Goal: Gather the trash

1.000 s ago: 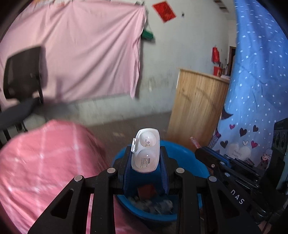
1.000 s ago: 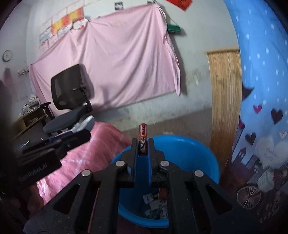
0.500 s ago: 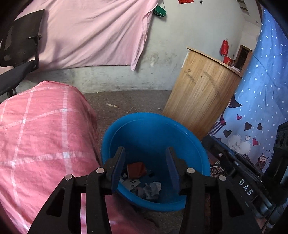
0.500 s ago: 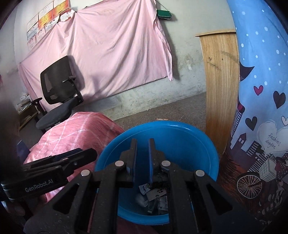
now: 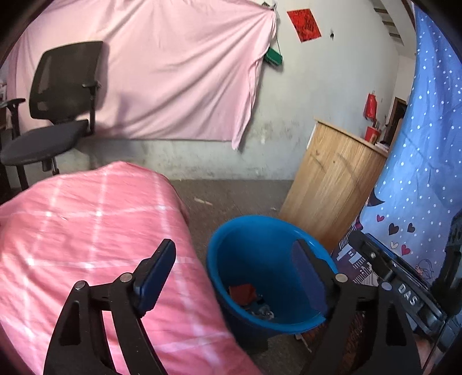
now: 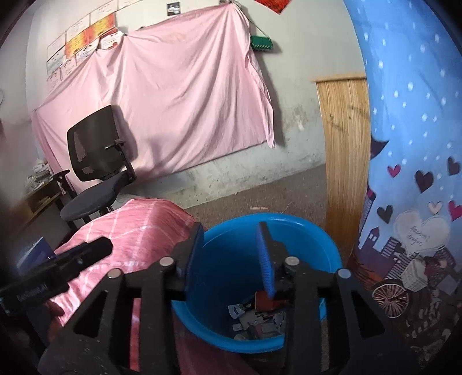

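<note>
With both grippers, left gripper (image 5: 234, 274) and right gripper (image 6: 231, 259), gaping empty over the blue bin (image 6: 291, 228), looks trash (image 6: 260, 316) already dropped, more possibly left.

Office chair (image 5: 55, 115) (black) beside pink bedspread (image 5: 86, 230).

A bright blue plastic basin (image 6: 314, 236) holds mixed scraps (image 6: 260, 317) in red, white and grey. Beside it, a bed cover (image 5: 86, 230) is pink with a pale white check. A plain light pink sheet (image 5: 161, 72) hangs on a grey-white wall (image 5: 332, 80), near a red paper square (image 5: 304, 20). The office chair (image 5: 57, 115) is black. The wooden cabinet (image 5: 332, 184) is light tan. A blue curtain (image 5: 424, 144) has white dots and dark and pink hearts. Each black hand-held gripper, left (image 5: 234, 274) and right (image 6: 229, 256), has blue pads.
</note>
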`<act>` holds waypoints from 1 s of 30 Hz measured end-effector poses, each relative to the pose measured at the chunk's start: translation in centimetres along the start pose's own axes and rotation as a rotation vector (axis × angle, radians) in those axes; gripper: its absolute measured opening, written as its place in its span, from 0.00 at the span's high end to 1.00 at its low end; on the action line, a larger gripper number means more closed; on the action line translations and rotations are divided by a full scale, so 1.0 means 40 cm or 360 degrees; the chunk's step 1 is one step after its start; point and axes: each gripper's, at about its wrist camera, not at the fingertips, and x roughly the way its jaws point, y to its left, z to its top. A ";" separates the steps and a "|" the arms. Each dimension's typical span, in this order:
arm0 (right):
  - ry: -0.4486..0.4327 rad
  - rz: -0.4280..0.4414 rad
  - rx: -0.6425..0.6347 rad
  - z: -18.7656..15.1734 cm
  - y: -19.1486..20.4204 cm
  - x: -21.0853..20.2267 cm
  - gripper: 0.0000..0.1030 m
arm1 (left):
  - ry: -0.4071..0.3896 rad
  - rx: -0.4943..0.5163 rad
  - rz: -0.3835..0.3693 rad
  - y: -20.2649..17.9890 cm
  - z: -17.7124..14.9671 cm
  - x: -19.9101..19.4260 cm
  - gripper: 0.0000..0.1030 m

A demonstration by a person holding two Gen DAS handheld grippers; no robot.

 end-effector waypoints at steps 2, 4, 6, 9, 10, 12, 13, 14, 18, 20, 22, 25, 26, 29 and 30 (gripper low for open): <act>-0.0016 -0.0001 -0.0033 -0.005 0.025 -0.022 0.37 | -0.0021 -0.0007 0.0017 0.015 -0.001 -0.035 0.19; -0.0047 0.0005 -0.0069 -0.007 0.055 -0.050 0.32 | -0.0050 -0.0019 0.0036 0.019 0.000 -0.059 0.12; -0.0077 0.0010 -0.0109 -0.008 0.090 -0.081 0.25 | -0.0103 -0.0035 0.0059 0.035 -0.006 -0.101 0.08; -0.0112 0.0016 -0.0132 -0.012 0.130 -0.119 0.15 | -0.0177 -0.0049 0.0093 0.063 -0.015 -0.166 0.02; -0.0125 0.0016 -0.0134 -0.015 0.143 -0.135 0.11 | -0.0196 -0.0048 0.0109 0.069 -0.018 -0.186 0.02; -0.0145 0.0018 -0.0127 -0.023 0.162 -0.163 0.04 | -0.0220 -0.0039 0.0130 0.084 -0.026 -0.226 0.02; -0.0151 0.0017 -0.0125 -0.030 0.174 -0.179 0.00 | -0.0228 -0.0032 0.0138 0.091 -0.032 -0.247 0.02; -0.0152 0.0016 -0.0122 -0.036 0.180 -0.191 0.00 | -0.0235 -0.0025 0.0150 0.096 -0.037 -0.263 0.02; -0.0183 0.0034 -0.0122 -0.078 0.224 -0.259 0.00 | -0.0295 0.0015 0.0184 0.121 -0.079 -0.361 0.02; -0.0197 0.0037 -0.0134 -0.100 0.246 -0.292 0.00 | -0.0318 0.0019 0.0194 0.134 -0.107 -0.409 0.02; -0.0219 0.0051 -0.0137 -0.124 0.271 -0.333 0.00 | -0.0339 0.0017 0.0202 0.144 -0.135 -0.452 0.02; -0.0270 0.0076 -0.0136 -0.155 0.306 -0.392 0.00 | -0.0380 0.0027 0.0214 0.156 -0.176 -0.515 0.02; -0.0291 0.0081 -0.0141 -0.164 0.321 -0.413 0.00 | -0.0391 0.0031 0.0217 0.158 -0.185 -0.530 0.02; -0.0332 0.0081 -0.0170 -0.194 0.362 -0.461 0.00 | -0.0444 0.0051 0.0250 0.169 -0.229 -0.600 0.02; -0.0335 0.0082 -0.0176 -0.203 0.373 -0.471 0.00 | -0.0453 0.0053 0.0255 0.170 -0.237 -0.614 0.02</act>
